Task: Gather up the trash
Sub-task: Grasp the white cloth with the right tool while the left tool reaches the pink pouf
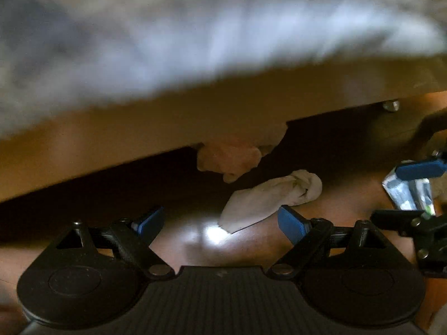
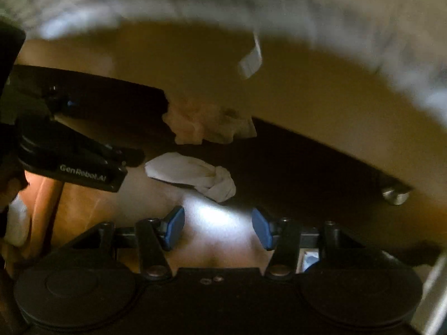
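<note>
Open left claw (image 1: 220,223) above white tissue (image 1: 268,198), bed edge (image 1: 167,122) behind.

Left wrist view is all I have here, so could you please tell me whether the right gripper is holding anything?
Observer: No. In the right wrist view the right gripper stands open, with only lit floor between its blue pads.
Operator: Thank you. Does the white tissue lie in line with it?
Observer: Nearly. The white tissue lies on the floor just ahead of the fingertips, its flat end left of the gap and its knotted end about in line with it.
Operator: Is there anything higher up that I cannot see?
Observer: A small white tag hangs from the bedding, above the pinkish crumpled tissue.
</note>
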`<state>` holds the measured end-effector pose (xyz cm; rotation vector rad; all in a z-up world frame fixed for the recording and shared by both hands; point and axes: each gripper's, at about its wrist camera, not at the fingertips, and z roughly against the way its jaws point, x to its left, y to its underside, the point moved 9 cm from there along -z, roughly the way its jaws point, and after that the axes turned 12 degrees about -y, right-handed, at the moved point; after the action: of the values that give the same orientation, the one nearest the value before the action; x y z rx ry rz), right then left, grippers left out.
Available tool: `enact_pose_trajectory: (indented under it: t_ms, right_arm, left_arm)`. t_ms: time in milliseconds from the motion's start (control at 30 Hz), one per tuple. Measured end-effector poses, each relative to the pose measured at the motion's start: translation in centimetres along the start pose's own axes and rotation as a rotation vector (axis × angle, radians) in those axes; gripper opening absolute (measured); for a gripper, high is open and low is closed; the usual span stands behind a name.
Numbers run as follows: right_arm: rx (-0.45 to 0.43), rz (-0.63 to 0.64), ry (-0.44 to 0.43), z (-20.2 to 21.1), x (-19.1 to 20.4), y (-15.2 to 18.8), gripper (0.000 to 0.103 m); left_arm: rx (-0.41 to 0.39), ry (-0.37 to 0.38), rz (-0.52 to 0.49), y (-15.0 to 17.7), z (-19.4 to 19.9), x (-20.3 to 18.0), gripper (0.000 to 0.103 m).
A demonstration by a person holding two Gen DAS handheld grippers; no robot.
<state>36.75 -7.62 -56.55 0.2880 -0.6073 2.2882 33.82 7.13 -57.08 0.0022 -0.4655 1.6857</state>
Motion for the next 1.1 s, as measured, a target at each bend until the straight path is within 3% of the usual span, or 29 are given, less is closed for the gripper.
enact_pose_trajectory:
  t_ms: [200, 533, 700, 733, 767, 800, 833, 900, 1033, 1100]
  right_arm:
    - [-0.052, -0.07, -0.077, -3.9, -2.1, -0.7, 0.052]
    - [-0.084, -0.114, -0.077, -7.8, -4.1, -1.5, 0.051]
    - [-0.056, -0.07, -0.071, -8.6, -3.7, -1.2, 0.05]
    - [-0.044, -0.063, -0.073, -8.7, -3.6, -1.1, 0.045]
    - [-0.025, -0.06, -0.082, -8.8, -3.4, -0.9, 0.025]
    - [-0.014, -0.06, -0.083, -9.0, -3.4, -0.8, 0.023]
    - [-0.012, -0.061, -0.085, -8.9, -3.3, -0.7, 0.023]
    - [0.005, -0.071, -0.09, -8.7, -3.2, -0.4, 0.02]
    - [0.059, -0.041, -0.056, -7.7, -2.3, 0.6, 0.017]
    - [0.082, -0.044, -0.06, -6.7, -1.7, 1.2, 0.017]
  left_arm:
    - [-0.003, 0.03, 0.017, -0.2, -4.4, -1.8, 0.089]
    - [-0.059, 0.01, 0.069, -1.3, -7.5, -1.9, 0.089]
    - [-0.1, -0.012, 0.023, -1.3, -7.9, -2.6, 0.088]
    - [-0.11, -0.018, 0.018, -1.4, -7.9, -2.6, 0.088]
    - [-0.117, -0.02, 0.015, -1.4, -7.9, -2.7, 0.088]
    - [-0.118, -0.021, 0.01, -1.3, -8.0, -2.8, 0.077]
    - [-0.111, -0.023, 0.0, -1.3, -8.1, -2.9, 0.053]
    - [-0.07, -0.016, -0.011, -0.8, -8.3, -3.0, 0.032]
    - [-0.037, 0.01, 0.003, -0.4, -8.2, -2.3, 0.01]
    - [-0.026, 0.023, -0.022, -0.2, -7.9, -2.2, 0.008]
